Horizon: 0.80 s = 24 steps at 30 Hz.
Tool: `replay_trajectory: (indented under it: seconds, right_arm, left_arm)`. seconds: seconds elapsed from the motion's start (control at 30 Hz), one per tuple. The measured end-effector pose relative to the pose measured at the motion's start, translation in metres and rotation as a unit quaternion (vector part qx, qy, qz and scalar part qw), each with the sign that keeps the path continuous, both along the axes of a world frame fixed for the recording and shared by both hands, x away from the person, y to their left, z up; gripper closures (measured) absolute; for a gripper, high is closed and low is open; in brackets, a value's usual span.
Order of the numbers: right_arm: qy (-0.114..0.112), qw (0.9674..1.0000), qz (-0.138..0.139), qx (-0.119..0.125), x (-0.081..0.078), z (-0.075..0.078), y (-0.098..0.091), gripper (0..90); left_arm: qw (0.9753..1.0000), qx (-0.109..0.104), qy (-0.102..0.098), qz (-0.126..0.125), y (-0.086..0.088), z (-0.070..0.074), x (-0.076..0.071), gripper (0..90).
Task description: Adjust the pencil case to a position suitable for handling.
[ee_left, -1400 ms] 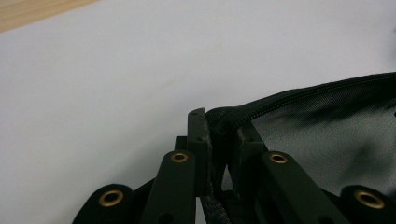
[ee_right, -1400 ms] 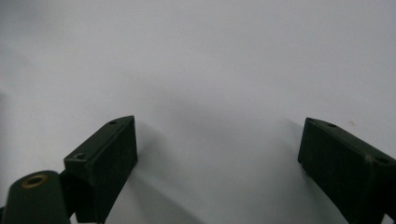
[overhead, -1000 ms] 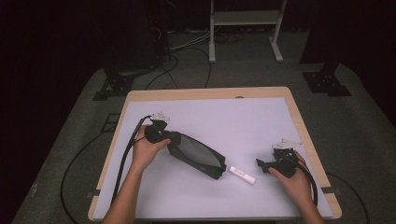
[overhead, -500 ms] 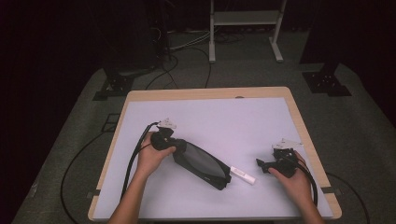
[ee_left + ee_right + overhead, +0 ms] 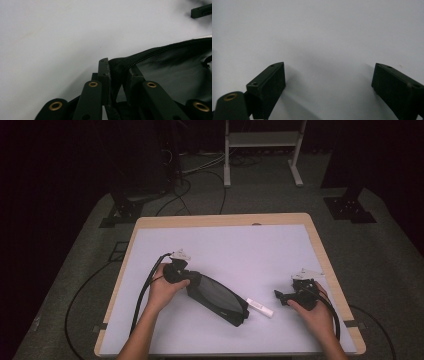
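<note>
Since earlier, the left gripper [image 5: 192,281] dragged the pouch [image 5: 218,299] rightward on the bench [image 5: 240,240], towards the tube [image 5: 260,308].

Left gripper view: jaws pinched the pouch's [image 5: 172,65] edge, apparently loosening; regrip firmly.

Right gripper view: right gripper [image 5: 328,85] gaped empty.

I am reaching both forearms in from the near edge of the counter [image 5: 220,227]. My left hand [image 5: 162,290] is gripping the left gripper [image 5: 176,270], its jaws pinching together with only a thin gap between them. My right hand [image 5: 312,310] is holding the right gripper [image 5: 281,296] near the counter's right edge, its jaws standing wide apart, pointing left across the counter.
</note>
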State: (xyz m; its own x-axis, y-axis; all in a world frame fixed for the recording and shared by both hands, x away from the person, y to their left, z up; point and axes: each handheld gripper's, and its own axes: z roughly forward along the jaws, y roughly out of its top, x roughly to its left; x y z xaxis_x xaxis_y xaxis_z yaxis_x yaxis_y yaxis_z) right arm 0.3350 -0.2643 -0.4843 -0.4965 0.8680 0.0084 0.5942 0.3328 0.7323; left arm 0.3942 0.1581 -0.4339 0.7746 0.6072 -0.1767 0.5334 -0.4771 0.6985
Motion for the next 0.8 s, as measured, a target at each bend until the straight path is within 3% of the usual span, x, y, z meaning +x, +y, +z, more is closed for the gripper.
replay_trajectory:
  seconds: [0.23, 0.47, 0.63, 0.8]
  right_arm:
    - [0.000, 1.0000, 0.000, 0.000, 0.000, 0.000, 0.000, 10.7]
    - [0.000, 1.0000, 0.000, 0.000, 0.000, 0.000, 0.000, 10.8]
    - [0.000, 1.0000, 0.000, 0.000, 0.000, 0.000, 0.000, 10.7]
    - [0.000, 1.0000, 0.000, 0.000, 0.000, 0.000, 0.000, 10.7]
  left_arm:
    - [1.0000, 0.000, 0.005, -0.001, 0.006, 0.001, -0.005, 61.7]
    - [1.0000, 0.002, 0.002, -0.006, 0.006, 0.005, -0.007, 37.7]
    - [1.0000, 0.000, 0.001, 0.004, 0.007, 0.007, -0.009, 21.5]
    - [0.9998, -0.011, -0.001, 0.018, 0.013, 0.014, -0.011, 16.7]
